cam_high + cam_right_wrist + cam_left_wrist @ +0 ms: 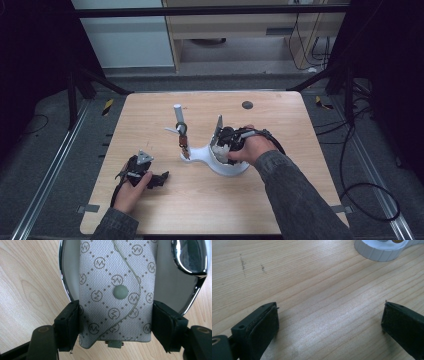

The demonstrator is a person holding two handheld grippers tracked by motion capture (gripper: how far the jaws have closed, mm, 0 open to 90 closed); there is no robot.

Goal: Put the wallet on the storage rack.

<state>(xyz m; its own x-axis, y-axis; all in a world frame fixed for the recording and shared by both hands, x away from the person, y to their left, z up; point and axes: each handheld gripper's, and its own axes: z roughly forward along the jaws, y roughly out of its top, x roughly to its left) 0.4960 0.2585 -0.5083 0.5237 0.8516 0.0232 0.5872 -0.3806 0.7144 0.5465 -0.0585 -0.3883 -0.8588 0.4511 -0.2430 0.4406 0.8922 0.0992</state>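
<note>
My right gripper (116,325) is shut on a grey key pouch (116,290) with a printed logo pattern and a round snap; both pads press its sides. The pouch hangs over a white dish (71,270) with a chrome rim. In the high view my right gripper (220,145) is over the dish (234,169) of a white stand, whose upright post (178,117) carries a small brown item (184,142). At the front left of the table my left gripper (162,177) lies low. Its jaws (329,322) stand wide open over bare wood.
The wooden table (280,200) has a small dark round spot (247,105) near its far edge. The ribbed white foot of the stand (379,251) lies ahead of my left gripper. Dark frame posts and cables surround the table.
</note>
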